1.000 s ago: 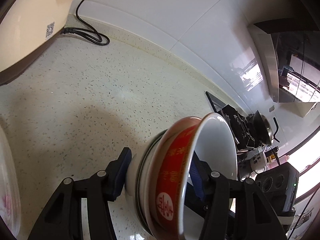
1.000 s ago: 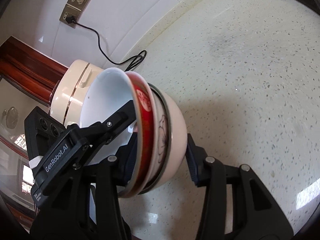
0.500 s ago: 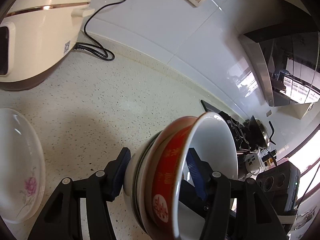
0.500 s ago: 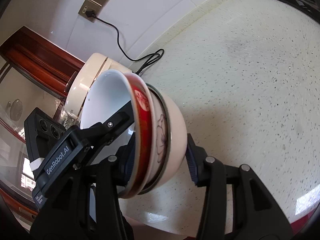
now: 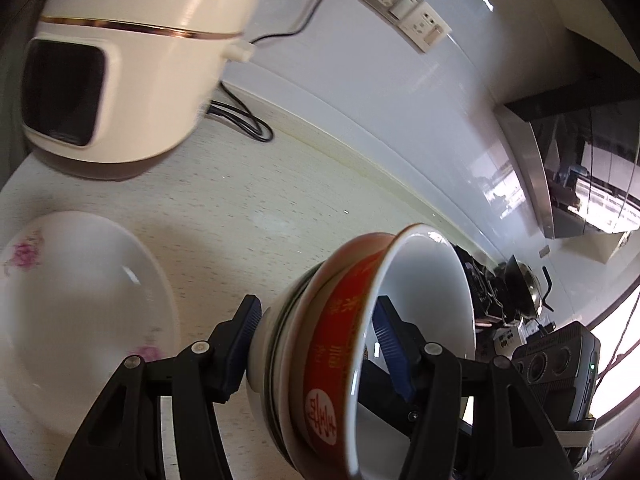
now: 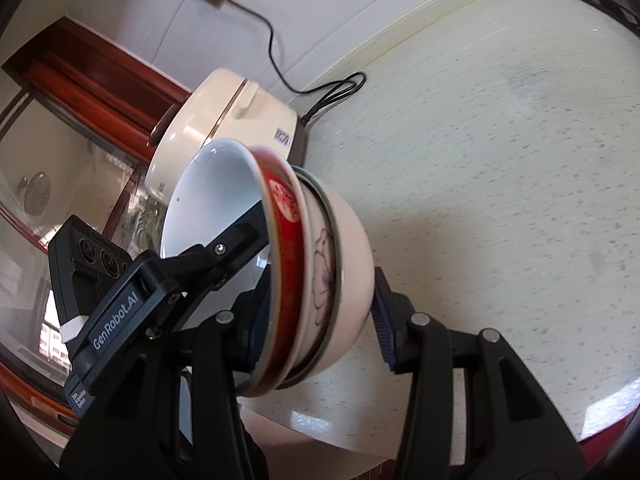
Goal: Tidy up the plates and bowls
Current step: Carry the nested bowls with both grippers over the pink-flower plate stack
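A stack of nested bowls, tipped on its side, hangs above the speckled counter. A red bowl with gold characters [image 5: 332,364] sits inside a white flowered bowl with a dark rim [image 6: 344,276]. My left gripper [image 5: 316,344] and my right gripper [image 6: 316,316] are both shut on the stack from opposite sides, one finger inside the red bowl, one on the white bowl's base. A white plate with pink flowers [image 5: 68,304] lies on the counter at the left of the left wrist view.
A cream rice cooker [image 5: 132,60] stands at the back left by the wall, its black cord [image 6: 332,92] coiled on the counter [image 6: 500,184]. Wall sockets [image 5: 404,12] are above. A stove with a pan [image 5: 524,284] lies far right. The counter's front edge [image 6: 360,444] is near.
Both grippers have carried the bowl stack leftward and lifted their view. The rice cooker and the flowered plate have come fully into the left wrist view. The grip is unchanged.
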